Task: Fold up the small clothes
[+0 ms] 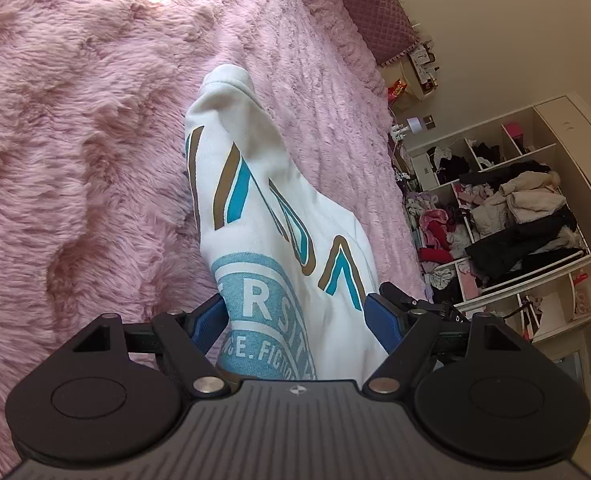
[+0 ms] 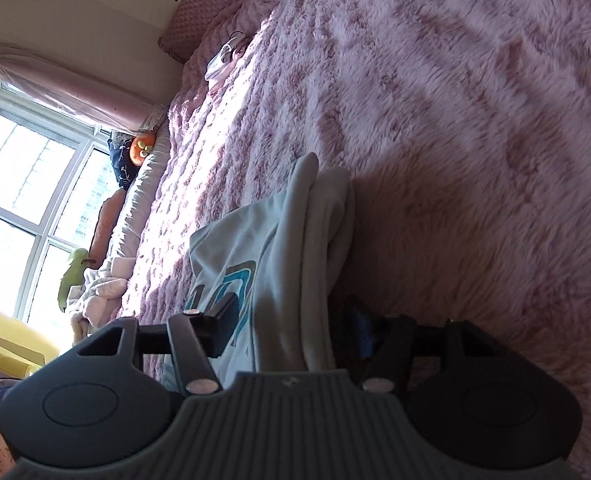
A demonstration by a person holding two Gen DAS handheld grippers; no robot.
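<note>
White printed garment (image 1: 271,216) lies bunched on the pink fluffy bed cover (image 1: 75,140) — left tongs (image 1: 295,312) spread wide, cloth between the pads, unpinched. Right tongs (image 2: 295,320) also apart — folded edge between them.

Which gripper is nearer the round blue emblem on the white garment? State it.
Left. The left gripper straddles the round blue emblem; the right gripper straddles the white garment's folded plain edge.

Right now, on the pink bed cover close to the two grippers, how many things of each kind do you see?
White printed garment: 1
Grippers, left gripper and right gripper, both open: 2
Pink fluffy bed cover: 1
Total: 4
</note>
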